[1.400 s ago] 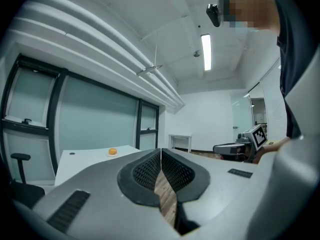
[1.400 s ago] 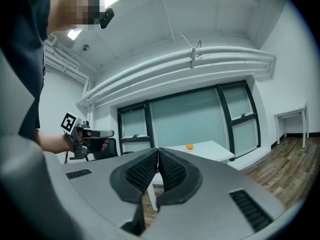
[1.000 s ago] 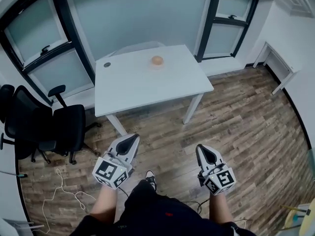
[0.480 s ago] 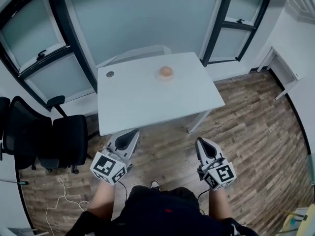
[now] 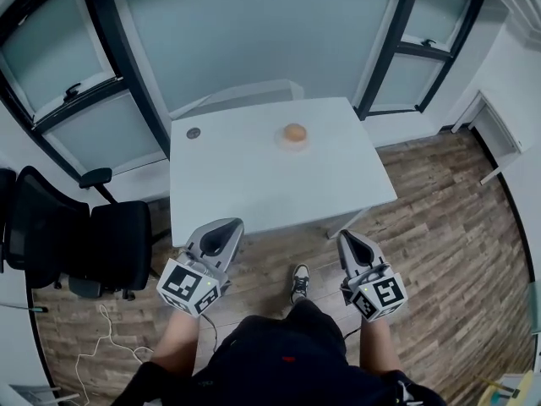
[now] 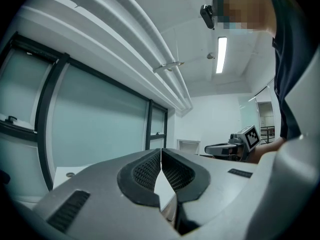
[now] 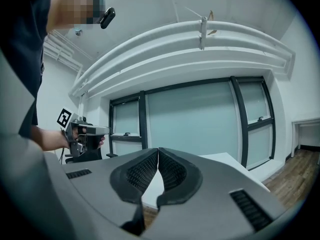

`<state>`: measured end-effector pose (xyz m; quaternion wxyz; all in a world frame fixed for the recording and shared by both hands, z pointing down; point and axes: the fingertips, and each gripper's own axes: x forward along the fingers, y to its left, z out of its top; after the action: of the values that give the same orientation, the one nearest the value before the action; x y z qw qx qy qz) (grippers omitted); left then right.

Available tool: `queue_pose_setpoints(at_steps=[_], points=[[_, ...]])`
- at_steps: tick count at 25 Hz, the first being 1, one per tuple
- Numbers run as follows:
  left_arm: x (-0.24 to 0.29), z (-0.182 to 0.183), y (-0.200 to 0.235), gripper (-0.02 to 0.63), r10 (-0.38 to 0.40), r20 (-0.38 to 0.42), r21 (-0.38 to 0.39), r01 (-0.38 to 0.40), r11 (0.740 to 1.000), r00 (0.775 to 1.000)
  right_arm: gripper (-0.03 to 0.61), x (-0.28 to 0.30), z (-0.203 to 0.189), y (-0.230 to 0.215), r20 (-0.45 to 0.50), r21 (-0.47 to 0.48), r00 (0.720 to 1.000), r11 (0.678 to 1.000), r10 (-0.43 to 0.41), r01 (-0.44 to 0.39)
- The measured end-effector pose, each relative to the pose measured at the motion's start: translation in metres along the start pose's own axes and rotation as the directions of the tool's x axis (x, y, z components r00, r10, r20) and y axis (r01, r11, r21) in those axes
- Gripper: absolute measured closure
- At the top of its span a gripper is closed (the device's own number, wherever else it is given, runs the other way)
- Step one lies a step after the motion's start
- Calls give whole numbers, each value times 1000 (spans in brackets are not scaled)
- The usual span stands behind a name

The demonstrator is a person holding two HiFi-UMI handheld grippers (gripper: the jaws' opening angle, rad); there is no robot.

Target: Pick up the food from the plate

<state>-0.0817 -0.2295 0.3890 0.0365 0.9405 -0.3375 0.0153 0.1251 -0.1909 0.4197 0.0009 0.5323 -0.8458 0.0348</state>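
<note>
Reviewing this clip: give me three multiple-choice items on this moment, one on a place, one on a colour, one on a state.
1. Where is the food?
A. on a plate on the far half of the table
B. on the floor
C. on a window sill

2. What colour is the office chair?
A. white
B. black
C. red

3. How do the jaws of the right gripper stand?
A. wide apart
B. shut on the food
C. shut, empty

Answers: 1 A, the head view shows it there; 2 B, its seat and back are black; 3 C, its pads meet with nothing between.
</note>
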Motion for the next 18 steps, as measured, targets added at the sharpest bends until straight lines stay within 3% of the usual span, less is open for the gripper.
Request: queue_pose_setpoints(at_steps=[11,18], points=[[115,20,55,591,84,-11,20,-84,996,996,554,109,17,-107,41,58,994,993,99,-101],[197,24,86,591,149,-26,10,-149,989,988,554,174,2,-205,-87,30,992,996,86,-84]])
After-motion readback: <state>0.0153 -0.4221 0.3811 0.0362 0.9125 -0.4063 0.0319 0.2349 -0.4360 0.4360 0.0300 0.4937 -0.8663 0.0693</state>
